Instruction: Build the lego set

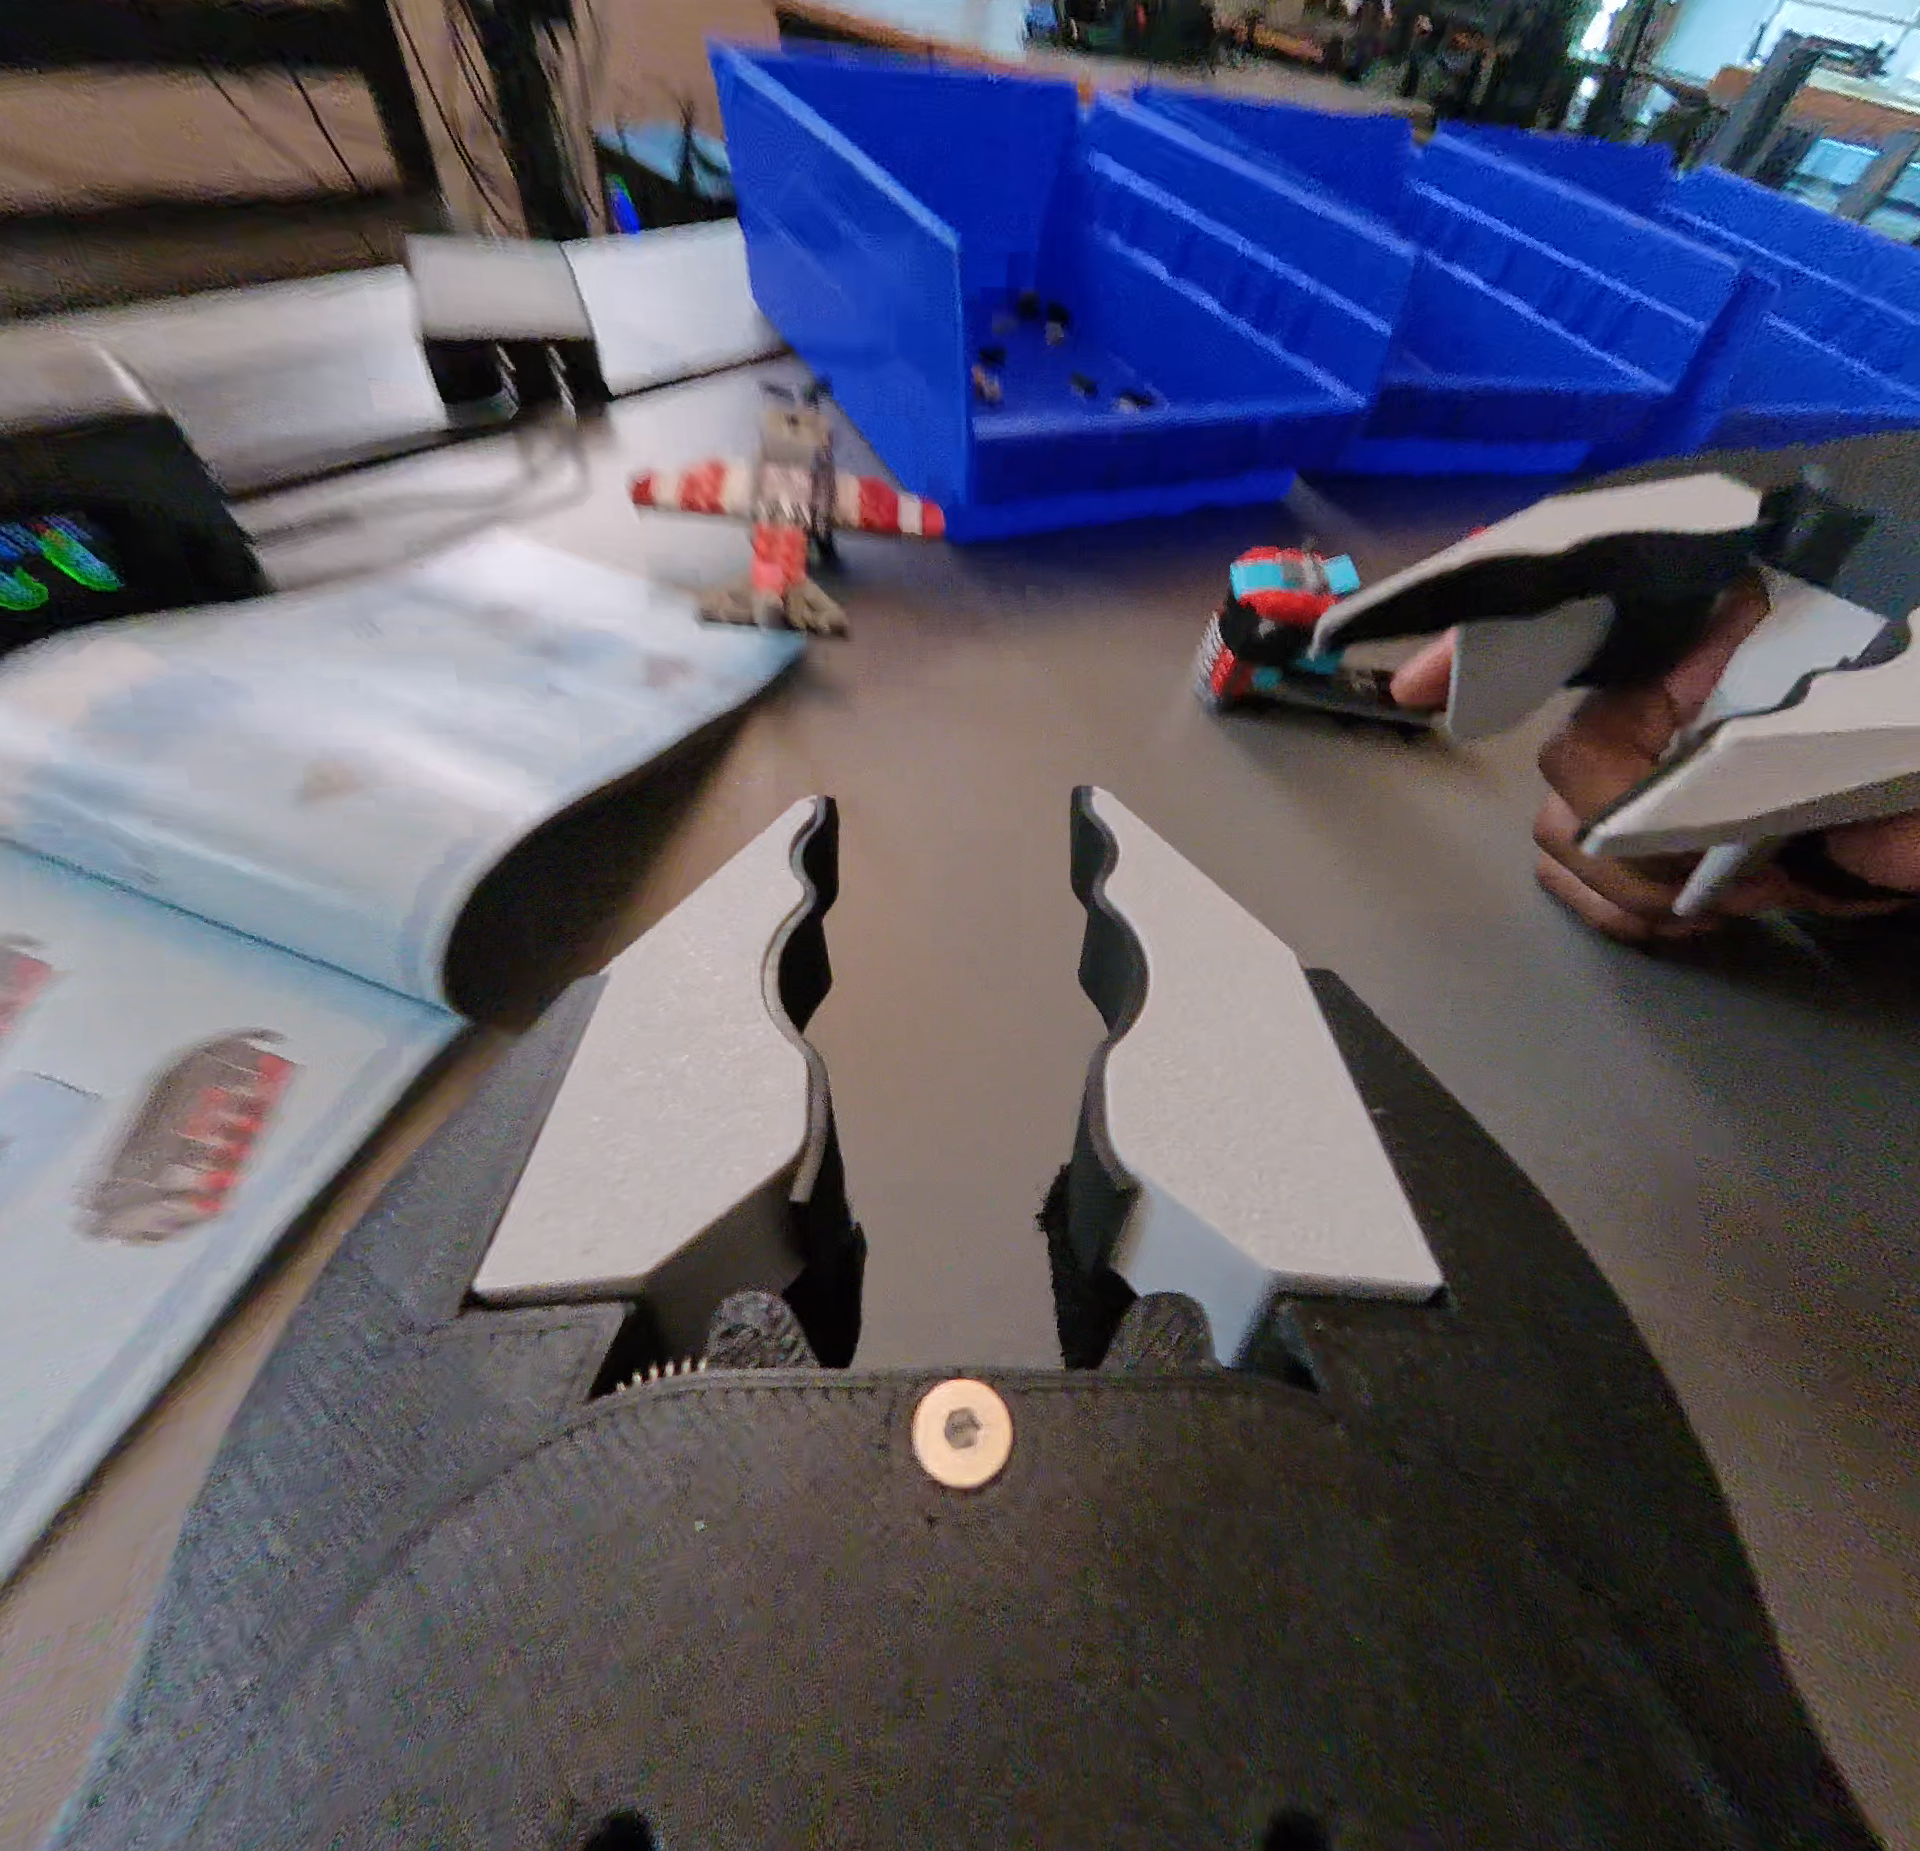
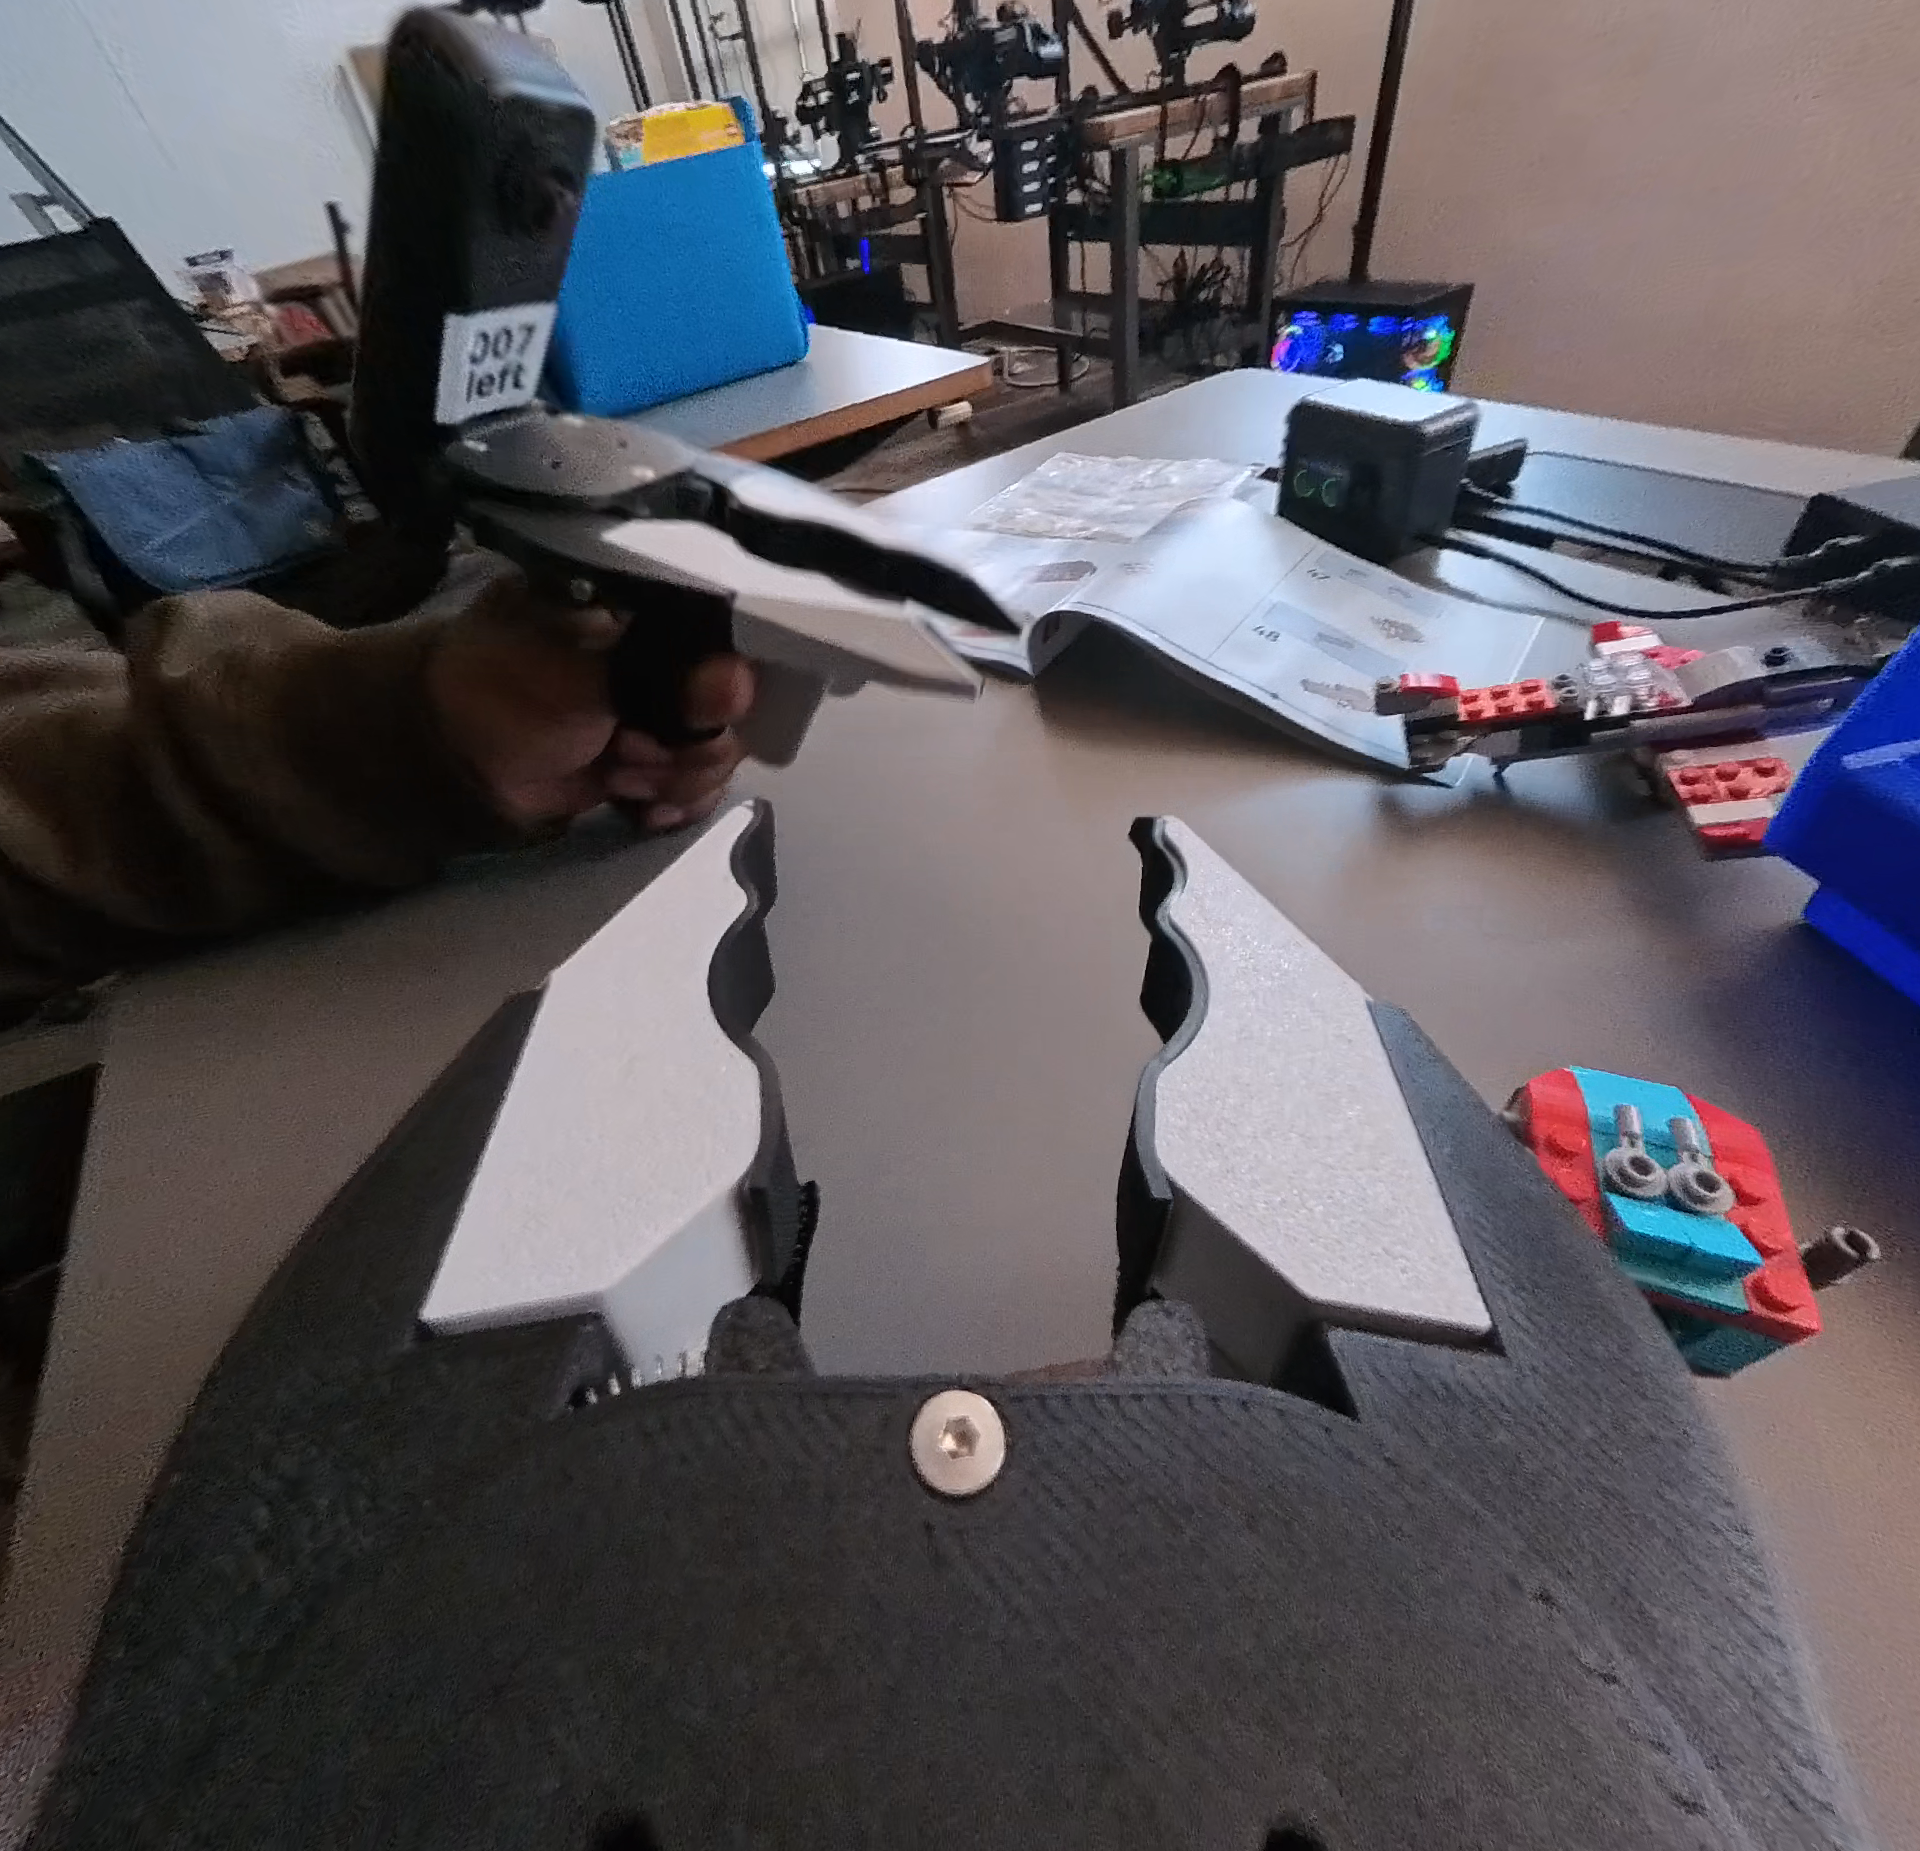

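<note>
Fingers (image 1: 800, 866) apart over bare grey table (image 1: 956, 700)

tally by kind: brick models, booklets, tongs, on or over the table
Brick models: 2 – red-and-white plane, red-and-teal vehicle
Open booklets: 1
Tongs: 2 – left tongs, right tongs, both open, nothing between them
Total: 5
</note>
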Available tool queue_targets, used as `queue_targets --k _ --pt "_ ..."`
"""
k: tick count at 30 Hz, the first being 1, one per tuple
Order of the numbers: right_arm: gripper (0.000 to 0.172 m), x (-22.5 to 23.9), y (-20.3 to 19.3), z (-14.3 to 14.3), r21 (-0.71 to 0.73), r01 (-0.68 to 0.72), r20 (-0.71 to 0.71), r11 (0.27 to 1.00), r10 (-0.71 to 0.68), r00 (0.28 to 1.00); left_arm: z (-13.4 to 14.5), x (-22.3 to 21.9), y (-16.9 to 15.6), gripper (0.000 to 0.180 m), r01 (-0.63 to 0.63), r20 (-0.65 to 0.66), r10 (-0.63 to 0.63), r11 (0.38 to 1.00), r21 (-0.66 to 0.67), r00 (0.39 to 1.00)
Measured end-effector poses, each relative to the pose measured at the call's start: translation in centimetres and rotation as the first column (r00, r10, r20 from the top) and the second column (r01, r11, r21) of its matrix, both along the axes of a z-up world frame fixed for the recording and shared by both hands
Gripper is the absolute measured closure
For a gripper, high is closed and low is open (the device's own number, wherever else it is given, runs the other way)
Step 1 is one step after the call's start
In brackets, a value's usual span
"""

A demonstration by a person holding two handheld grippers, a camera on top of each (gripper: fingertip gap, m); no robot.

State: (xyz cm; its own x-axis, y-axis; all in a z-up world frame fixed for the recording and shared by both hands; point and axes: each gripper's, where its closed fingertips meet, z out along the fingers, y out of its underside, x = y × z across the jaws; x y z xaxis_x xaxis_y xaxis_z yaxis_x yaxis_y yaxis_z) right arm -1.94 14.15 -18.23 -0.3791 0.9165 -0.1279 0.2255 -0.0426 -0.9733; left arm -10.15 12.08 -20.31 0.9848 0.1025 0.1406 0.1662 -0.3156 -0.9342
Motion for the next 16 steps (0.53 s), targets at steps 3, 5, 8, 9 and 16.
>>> queue_targets --k 3,5,8,9,16 --pt "0.100 -0.1 0.2 -0.4 0.018 0.023 0.021 1.000 -0.023 0.999 -0.7 -0.1 -0.1 0.141 -0.002 0.011 0.003 0.999 -0.048 1.000" --pt "0.103 -0.2 0.3 -0.6 0.020 0.030 0.036 0.999 -0.031 0.999 -1.2 -0.2 -0.2 0.141 -0.003 0.033 0.005 0.997 -0.079 0.999" --pt "0.105 -0.3 0.6 -1.0 0.013 0.047 0.066 0.999 -0.047 0.997 -1.5 -0.5 -0.5 0.141 -0.014 0.045 0.019 0.995 -0.102 0.999" --pt "0.107 -0.3 0.7 -1.1 0.004 0.047 0.077 0.999 -0.047 0.996 -1.6 -0.5 -0.5 0.141 -0.015 0.050 0.020 0.995 -0.102 0.999" --pt "0.111 -0.4 1.4 -1.3 -0.089 0.052 0.115 0.995 -0.042 0.992 -1.5 -0.9 -0.9 0.141 -0.030 0.080 0.038 0.995 -0.092 0.996"
